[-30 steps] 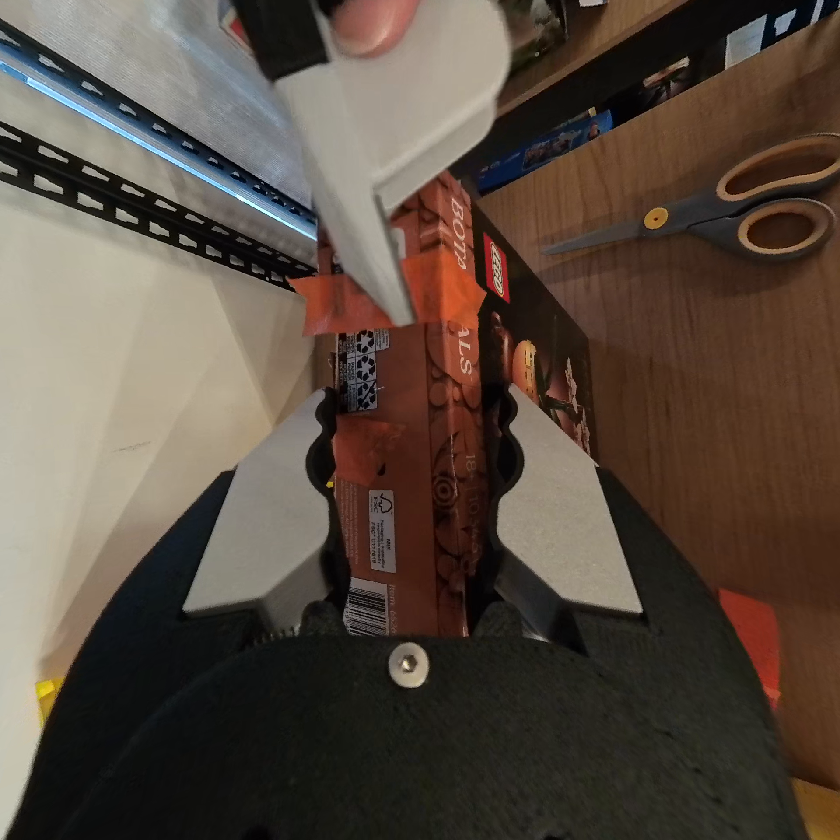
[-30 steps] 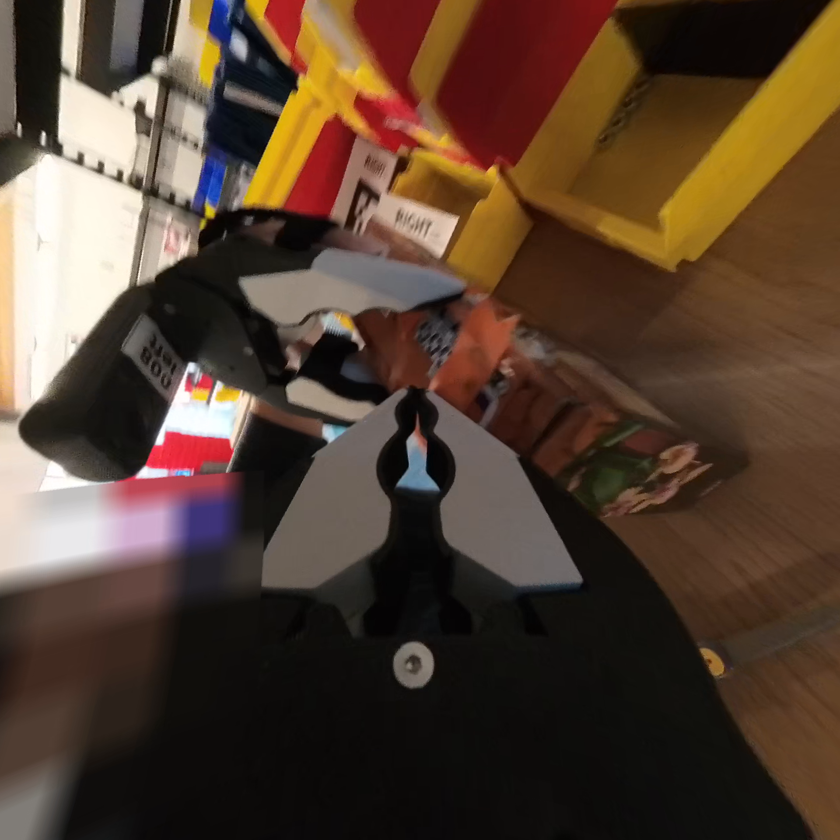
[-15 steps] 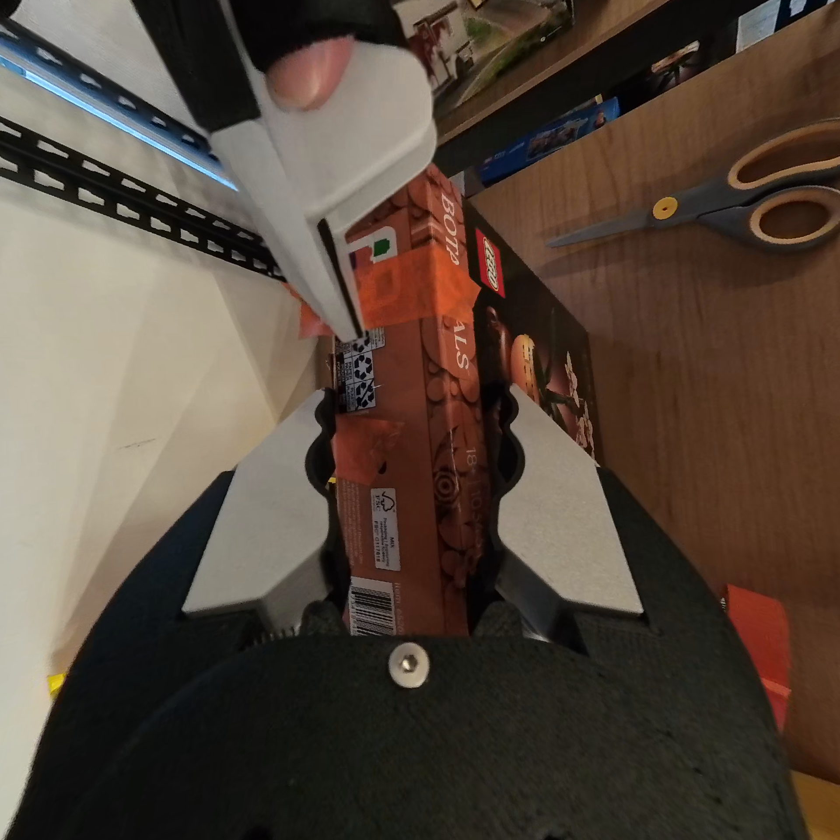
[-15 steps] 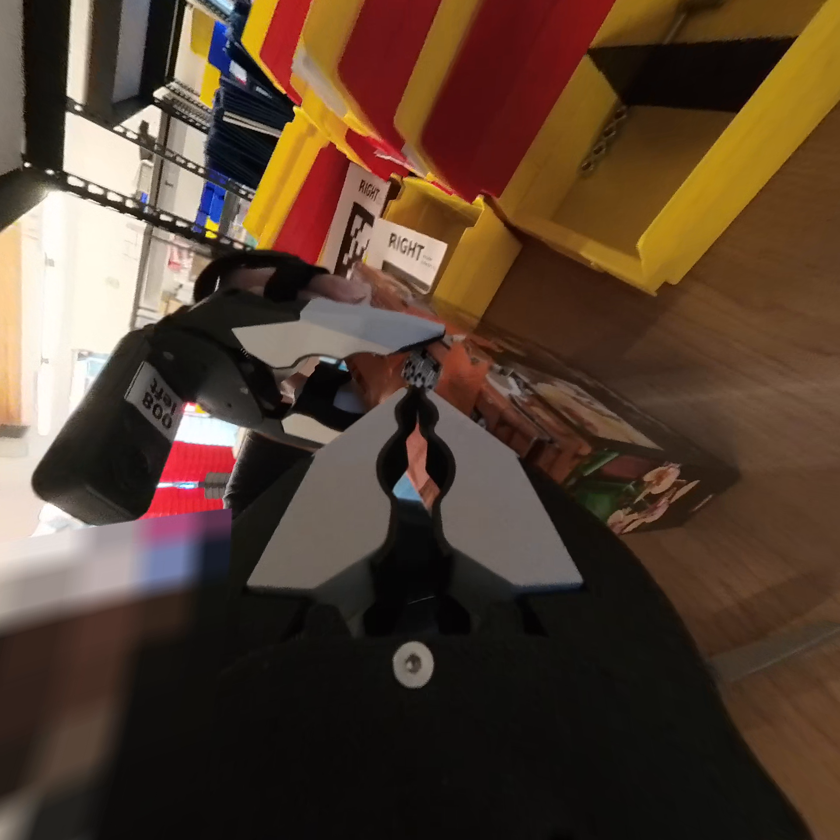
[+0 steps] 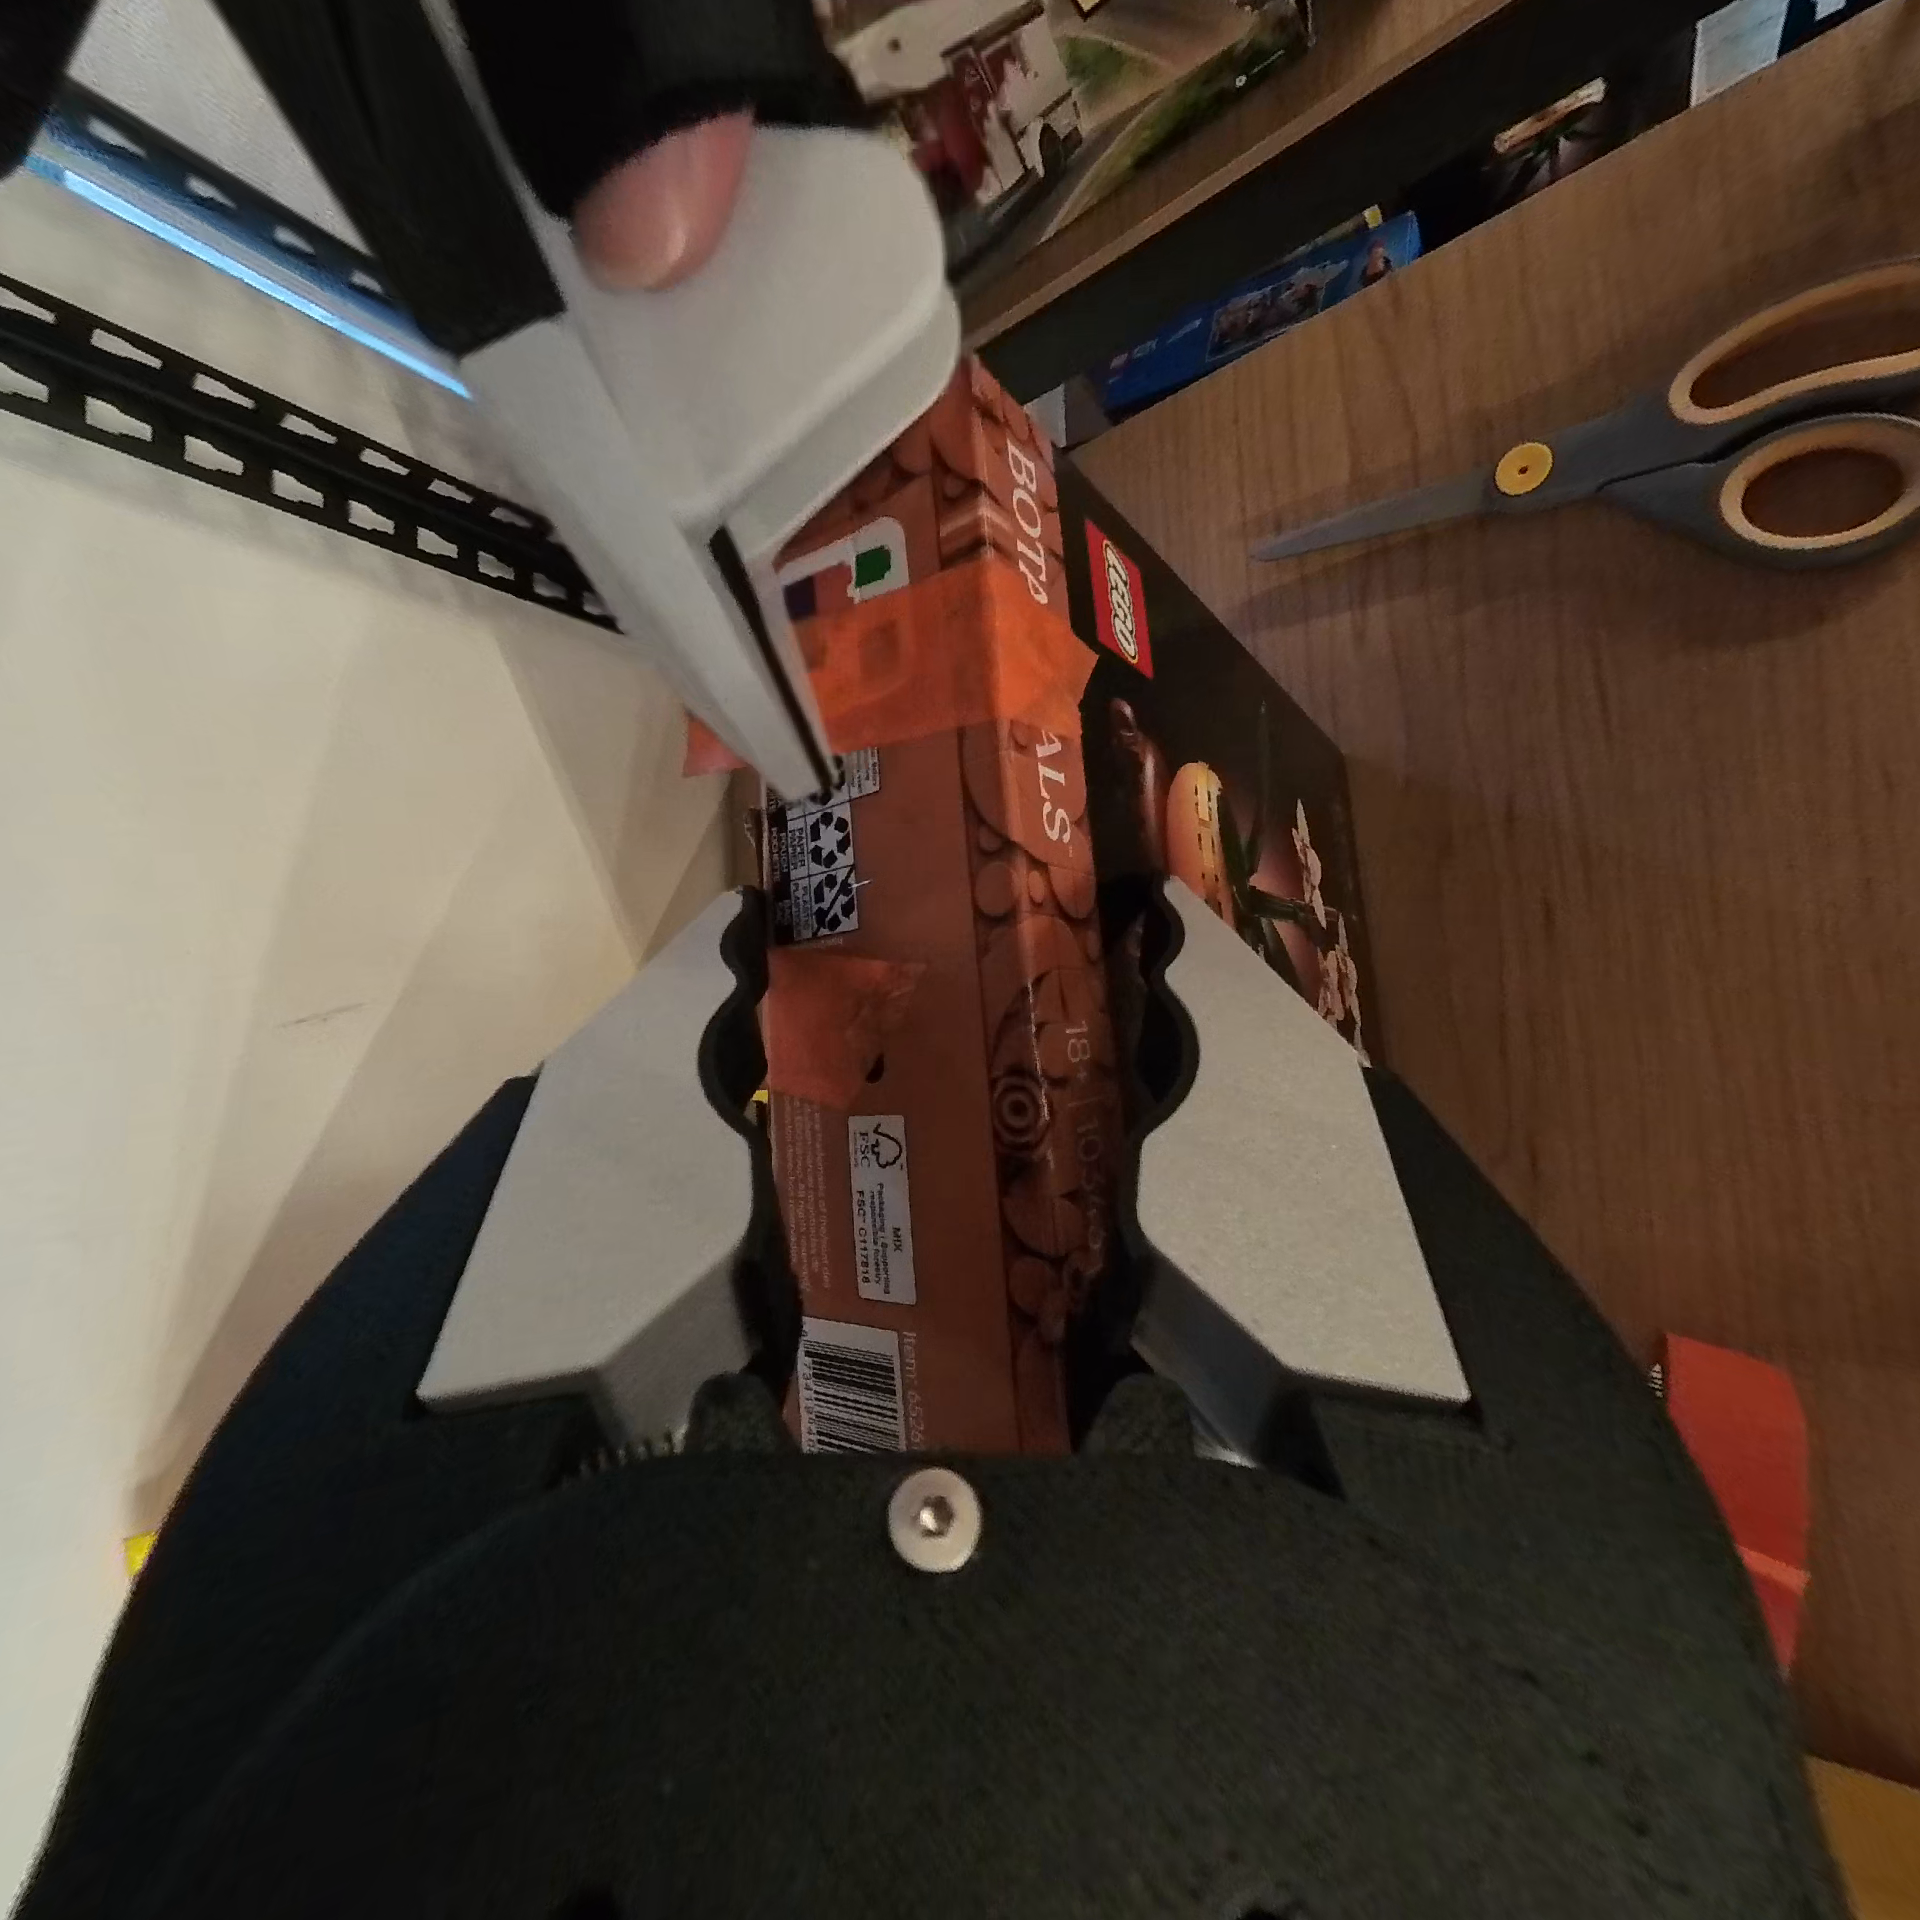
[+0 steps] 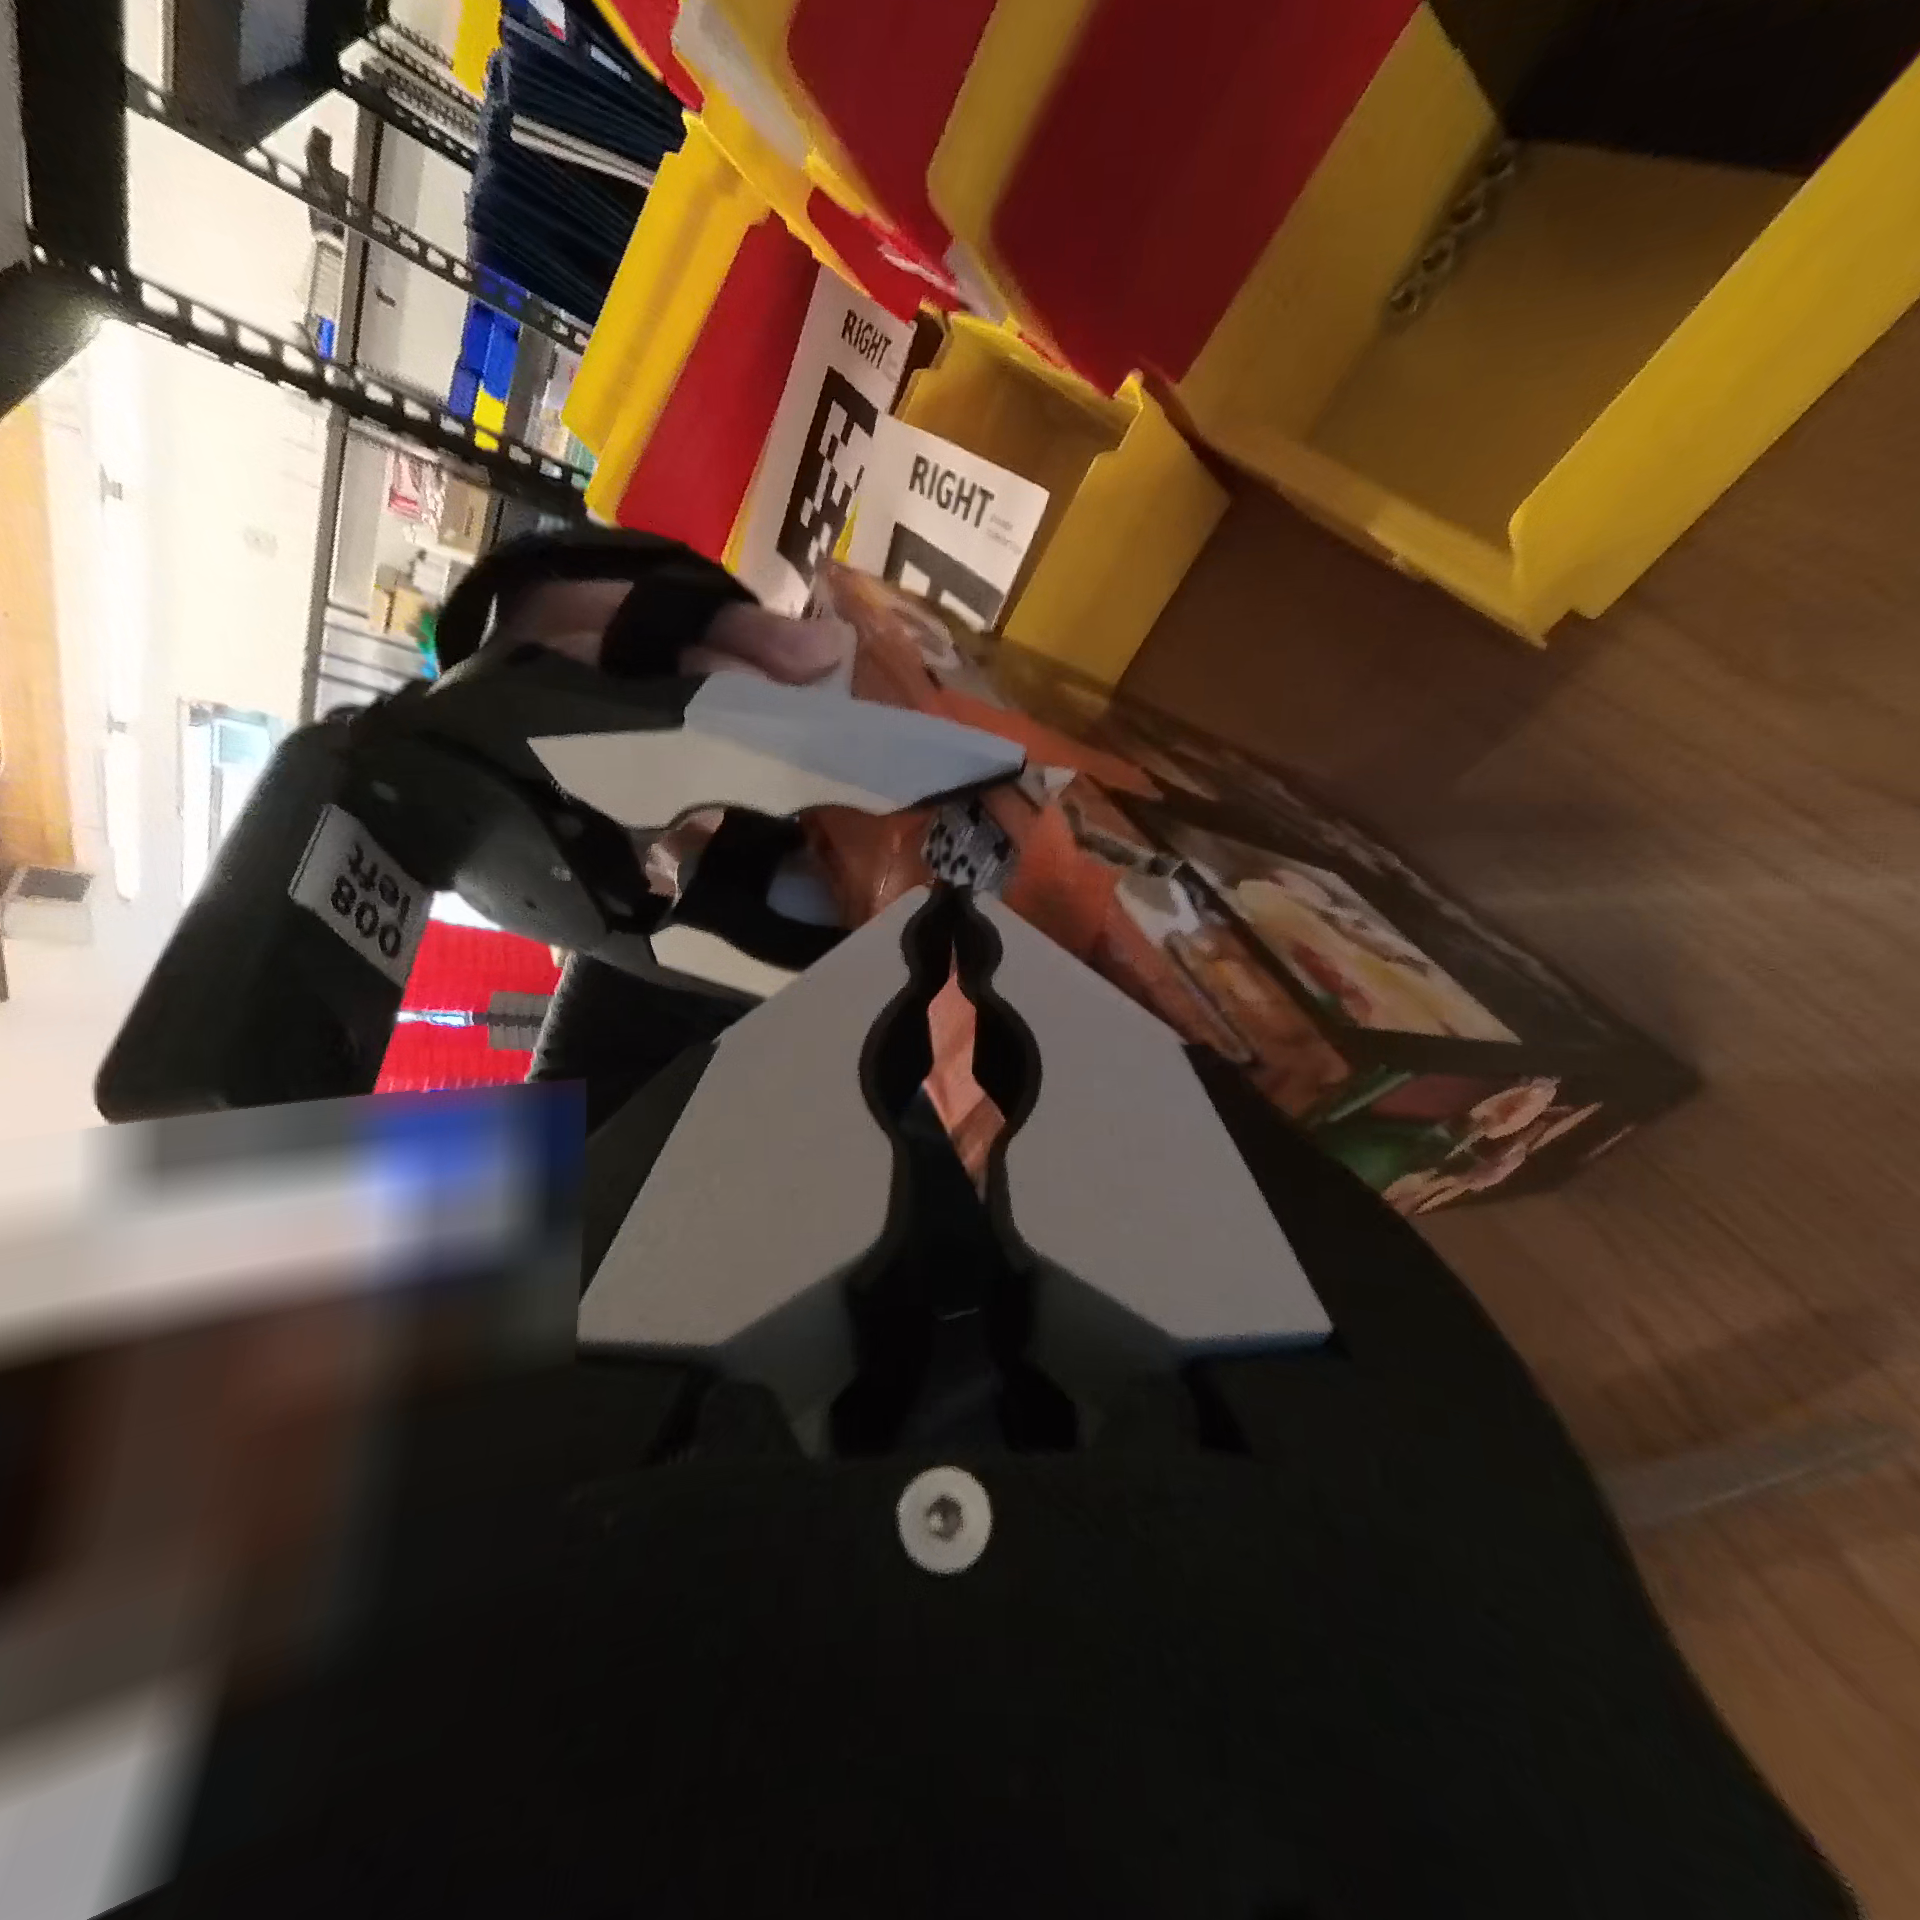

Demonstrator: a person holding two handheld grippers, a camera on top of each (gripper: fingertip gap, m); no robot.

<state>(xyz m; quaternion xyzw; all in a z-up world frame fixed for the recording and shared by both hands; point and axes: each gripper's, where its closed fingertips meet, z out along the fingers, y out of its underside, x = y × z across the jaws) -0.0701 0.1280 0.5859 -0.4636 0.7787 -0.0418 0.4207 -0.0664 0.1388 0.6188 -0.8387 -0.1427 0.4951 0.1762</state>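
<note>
— Two pairs of tongs meet on one box (image 5: 914, 1122). How are they set?

— Left tongs (image 5: 956, 899) clamp the box's narrow side, holding it on edge with its picture face against the tabletop (image 5: 1610, 935). Right tongs (image 5: 816, 774) are closed to a sliver at the far end of the box, apparently nipping the loose end of the orange tape (image 5: 935, 665) wrapped across it.

— What might go wrong?

— I'd say the tape could tear or slide out, since the nip is only at the tips. A hard tug might also twist the box in the left grip.

— Do the views differ?

— Left wrist view shows the tape band and the scissors (image 5: 1662, 468) lying well to the box's right. Right wrist view shows yellow bins (image 6: 1403, 416) and printed cards (image 6: 935, 509) behind the box, though blur hides the tape there.
</note>
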